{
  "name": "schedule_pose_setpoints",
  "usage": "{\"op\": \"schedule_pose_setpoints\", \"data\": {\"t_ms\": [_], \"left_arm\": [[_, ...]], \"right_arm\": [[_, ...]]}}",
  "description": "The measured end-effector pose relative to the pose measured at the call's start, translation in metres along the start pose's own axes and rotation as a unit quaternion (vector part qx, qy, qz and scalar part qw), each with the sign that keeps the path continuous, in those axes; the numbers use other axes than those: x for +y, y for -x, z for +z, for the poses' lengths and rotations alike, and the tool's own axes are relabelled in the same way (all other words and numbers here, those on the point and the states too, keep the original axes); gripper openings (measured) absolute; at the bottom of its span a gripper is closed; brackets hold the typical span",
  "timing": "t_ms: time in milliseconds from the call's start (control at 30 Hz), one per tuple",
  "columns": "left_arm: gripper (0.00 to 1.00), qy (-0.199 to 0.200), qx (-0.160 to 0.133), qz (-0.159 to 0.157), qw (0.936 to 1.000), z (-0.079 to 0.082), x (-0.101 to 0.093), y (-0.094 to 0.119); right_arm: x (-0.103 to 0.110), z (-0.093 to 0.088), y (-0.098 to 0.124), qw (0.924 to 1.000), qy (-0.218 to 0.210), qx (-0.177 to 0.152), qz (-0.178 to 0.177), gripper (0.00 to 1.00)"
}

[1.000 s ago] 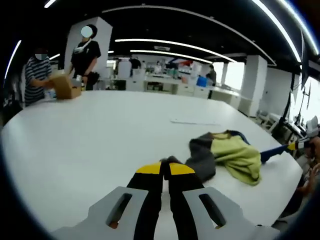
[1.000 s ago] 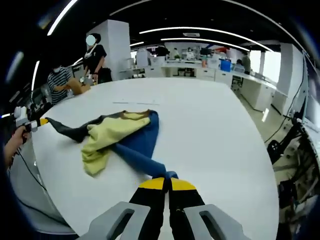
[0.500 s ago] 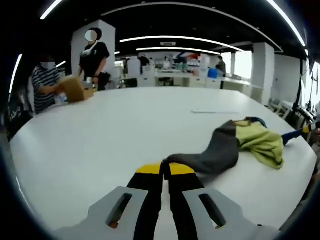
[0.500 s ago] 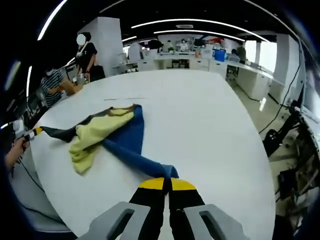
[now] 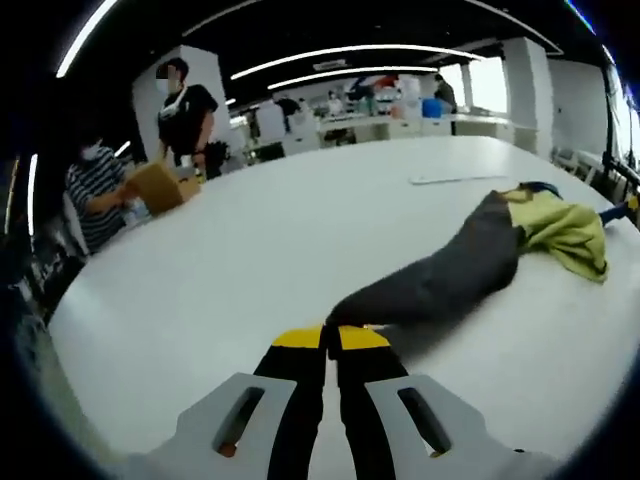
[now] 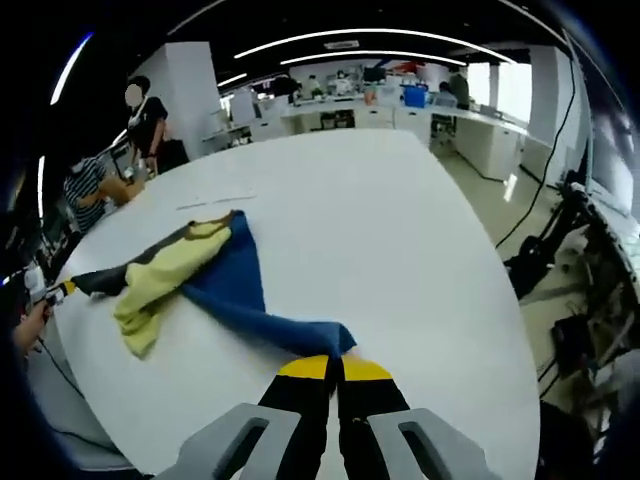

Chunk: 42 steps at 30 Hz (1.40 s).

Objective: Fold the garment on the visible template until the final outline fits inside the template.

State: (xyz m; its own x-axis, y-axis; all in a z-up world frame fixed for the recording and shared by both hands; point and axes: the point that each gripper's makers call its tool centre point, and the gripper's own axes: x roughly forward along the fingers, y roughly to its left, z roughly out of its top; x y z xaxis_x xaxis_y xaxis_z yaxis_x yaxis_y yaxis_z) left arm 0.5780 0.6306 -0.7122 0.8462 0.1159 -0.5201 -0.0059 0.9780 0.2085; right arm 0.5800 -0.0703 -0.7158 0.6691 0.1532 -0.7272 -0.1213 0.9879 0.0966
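The garment is a top with a yellow-green body [image 6: 160, 275], a grey sleeve [image 5: 450, 270] and a blue sleeve [image 6: 240, 295]. It lies stretched across the white round table [image 6: 400, 240]. My left gripper [image 5: 331, 338] is shut on the end of the grey sleeve, which runs away from it to the yellow-green body [image 5: 565, 228]. The blue sleeve's end is pinched in my shut right gripper [image 6: 334, 368]. In the right gripper view the left gripper [image 6: 62, 291] shows at the far left, holding the grey end. A thin pale template line [image 5: 455, 180] lies on the table beyond the garment.
Two people stand at the table's far edge beside a cardboard box [image 5: 158, 186]. A person's hand [image 6: 25, 322] shows at the left of the right gripper view. Desks and pillars fill the room behind. To the right, the table edge drops to the floor with cables [image 6: 545, 250].
Both grippers have pulled apart along the table, each keeping its sleeve. The bunched garment has drawn out long, with both sleeves stretched straighter.
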Motion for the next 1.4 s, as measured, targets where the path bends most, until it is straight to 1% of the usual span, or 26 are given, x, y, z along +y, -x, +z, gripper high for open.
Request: {"op": "schedule_pose_setpoints", "data": {"t_ms": [33, 100, 133, 167, 200, 267, 367, 400, 433, 467, 567, 700, 833, 967, 1067, 1133, 1233, 1300, 1400], "left_arm": [[0.00, 0.008, 0.000, -0.002, 1.0000, -0.001, 0.002, -0.002], [0.00, 0.006, -0.001, -0.001, 1.0000, -0.002, 0.003, -0.004], [0.00, -0.003, 0.003, 0.003, 1.0000, -0.004, 0.006, -0.006], [0.00, -0.012, 0.008, 0.006, 0.9999, -0.006, 0.008, -0.008], [0.00, -0.010, 0.014, 0.008, 0.9998, -0.008, 0.010, -0.010], [0.00, -0.011, 0.014, 0.009, 0.9998, -0.009, 0.013, -0.012], [0.00, -0.040, 0.022, 0.012, 0.9989, -0.012, 0.016, -0.015], [0.00, -0.047, 0.026, 0.013, 0.9985, -0.013, 0.017, -0.017], [0.00, -0.052, 0.029, 0.014, 0.9981, -0.014, 0.018, -0.019], [0.00, -0.053, 0.031, 0.014, 0.9980, -0.014, 0.019, -0.020], [0.00, -0.058, 0.035, 0.015, 0.9975, -0.014, 0.022, -0.024], [0.01, -0.060, 0.034, 0.018, 0.9975, -0.011, 0.023, -0.024], [0.01, -0.062, 0.034, 0.019, 0.9973, -0.010, 0.024, -0.026], [0.01, -0.056, 0.036, 0.021, 0.9976, -0.010, 0.026, -0.025], [0.01, -0.057, 0.036, 0.019, 0.9976, -0.010, 0.025, -0.025], [0.01, -0.057, 0.036, 0.017, 0.9975, -0.010, 0.024, -0.025], [0.01, -0.059, 0.035, 0.012, 0.9975, -0.009, 0.021, -0.023], [0.01, -0.060, 0.034, 0.004, 0.9976, -0.008, 0.016, -0.021], [0.02, -0.060, 0.032, -0.002, 0.9977, -0.006, 0.013, -0.017]], "right_arm": [[-0.004, 0.000, 0.000, 1.0000, 0.003, 0.003, -0.005, 0.00], [-0.012, 0.000, -0.002, 0.9999, 0.006, 0.008, -0.012, 0.00], [-0.020, -0.003, -0.003, 0.9996, 0.002, 0.021, -0.019, 0.00], [-0.021, -0.004, -0.003, 0.9995, 0.001, 0.025, -0.021, 0.00], [-0.026, -0.003, -0.005, 0.9994, 0.004, 0.028, -0.022, 0.00], [-0.031, -0.003, -0.008, 0.9992, 0.004, 0.034, -0.021, 0.00], [-0.035, -0.005, -0.010, 0.9984, 0.007, 0.053, -0.021, 0.00], [-0.040, -0.005, -0.012, 0.9979, 0.009, 0.060, -0.022, 0.00], [-0.046, -0.008, -0.013, 0.9968, 0.009, 0.074, -0.028, 0.00], [-0.050, -0.008, -0.015, 0.9961, 0.007, 0.081, -0.032, 0.00], [-0.059, -0.005, -0.019, 0.9955, 0.017, 0.085, -0.039, 0.00], [-0.070, -0.009, -0.023, 0.9930, 0.017, 0.103, -0.055, 0.00], [-0.082, -0.010, -0.027, 0.9910, 0.032, 0.107, -0.074, 0.00], [-0.091, -0.008, -0.026, 0.9898, 0.031, 0.105, -0.091, 0.00], [-0.099, -0.013, -0.027, 0.9873, 0.028, 0.116, -0.105, 0.00], [-0.099, -0.015, -0.026, 0.9870, 0.024, 0.119, -0.105, 0.00], [-0.094, -0.014, -0.026, 0.9886, 0.021, 0.112, -0.097, 0.00], [-0.092, -0.012, -0.023, 0.9903, 0.012, 0.104, -0.092, 0.00], [-0.090, -0.012, -0.020, 0.9910, 0.003, 0.101, -0.088, 0.00]]}}
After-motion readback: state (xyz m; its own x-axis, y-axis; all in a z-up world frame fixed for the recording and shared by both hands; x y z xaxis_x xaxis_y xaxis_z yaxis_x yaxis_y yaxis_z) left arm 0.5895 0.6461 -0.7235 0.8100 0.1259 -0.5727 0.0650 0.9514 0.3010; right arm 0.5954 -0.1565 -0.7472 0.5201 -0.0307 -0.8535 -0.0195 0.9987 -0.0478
